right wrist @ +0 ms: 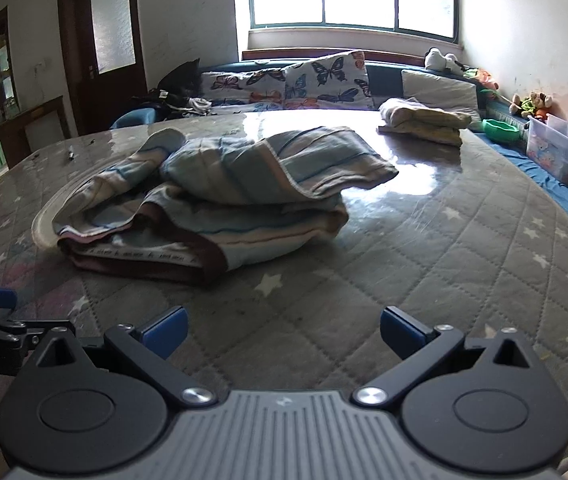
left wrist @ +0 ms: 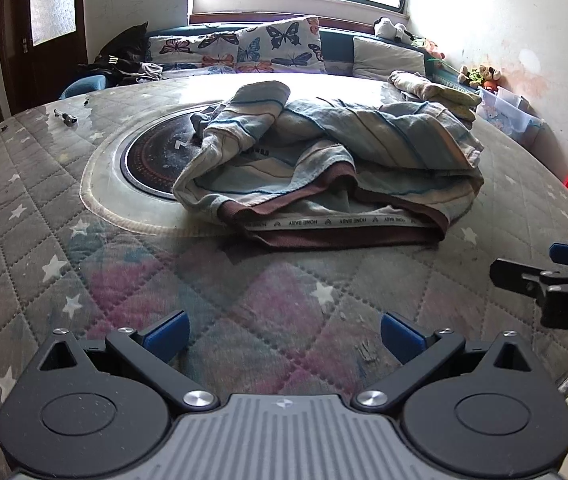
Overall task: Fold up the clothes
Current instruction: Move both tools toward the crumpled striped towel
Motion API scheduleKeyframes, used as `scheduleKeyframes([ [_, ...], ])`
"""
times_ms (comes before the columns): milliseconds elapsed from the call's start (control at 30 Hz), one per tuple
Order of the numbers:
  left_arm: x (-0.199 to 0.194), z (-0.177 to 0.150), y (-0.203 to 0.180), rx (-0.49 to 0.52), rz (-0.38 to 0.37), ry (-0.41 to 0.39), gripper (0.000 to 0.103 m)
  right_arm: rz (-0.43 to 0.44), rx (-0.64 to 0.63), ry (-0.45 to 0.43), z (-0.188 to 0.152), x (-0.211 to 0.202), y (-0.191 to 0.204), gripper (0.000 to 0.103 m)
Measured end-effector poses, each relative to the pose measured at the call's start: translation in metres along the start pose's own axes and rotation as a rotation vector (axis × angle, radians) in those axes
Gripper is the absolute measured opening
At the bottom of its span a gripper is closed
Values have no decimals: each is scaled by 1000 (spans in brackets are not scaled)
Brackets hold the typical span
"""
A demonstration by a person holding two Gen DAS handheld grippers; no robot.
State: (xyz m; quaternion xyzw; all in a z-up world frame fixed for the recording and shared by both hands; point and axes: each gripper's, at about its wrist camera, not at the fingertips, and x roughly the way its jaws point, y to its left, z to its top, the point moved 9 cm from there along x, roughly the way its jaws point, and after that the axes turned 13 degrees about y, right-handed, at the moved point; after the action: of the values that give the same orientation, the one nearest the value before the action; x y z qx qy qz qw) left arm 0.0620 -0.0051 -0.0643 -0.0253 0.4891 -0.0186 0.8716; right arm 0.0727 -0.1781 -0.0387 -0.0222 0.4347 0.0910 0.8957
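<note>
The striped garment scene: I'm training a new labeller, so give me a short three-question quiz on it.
1. True or false: the left tongs grip the striped garment.
2. Which colour is the garment's waistband: A green, B brown, C yellow?
3. Fill in: the small folded pile lies on the table's far ____ side in the right wrist view.

Key: 1 false, since both the left and the right tongs hang open, short of the garment. 2 B. 3 right.
</note>
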Motion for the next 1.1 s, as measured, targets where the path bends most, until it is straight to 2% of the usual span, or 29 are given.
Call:
scheduleKeyframes([
  [200,-1,-2,-1,1,7,-2,103,-14,-38,4,-5,1,17,103],
  [233,-1,-3,-1,1,8,-2,103,16,-21,-1,-7,0,16,103],
  [333,-2,-4,-2,2,11,-3,103,36,-13,14,-8,-1,15,103],
  [1100,-2,-3,-5,-1,5,-2,103,45,-14,33,-8,5,23,103],
])
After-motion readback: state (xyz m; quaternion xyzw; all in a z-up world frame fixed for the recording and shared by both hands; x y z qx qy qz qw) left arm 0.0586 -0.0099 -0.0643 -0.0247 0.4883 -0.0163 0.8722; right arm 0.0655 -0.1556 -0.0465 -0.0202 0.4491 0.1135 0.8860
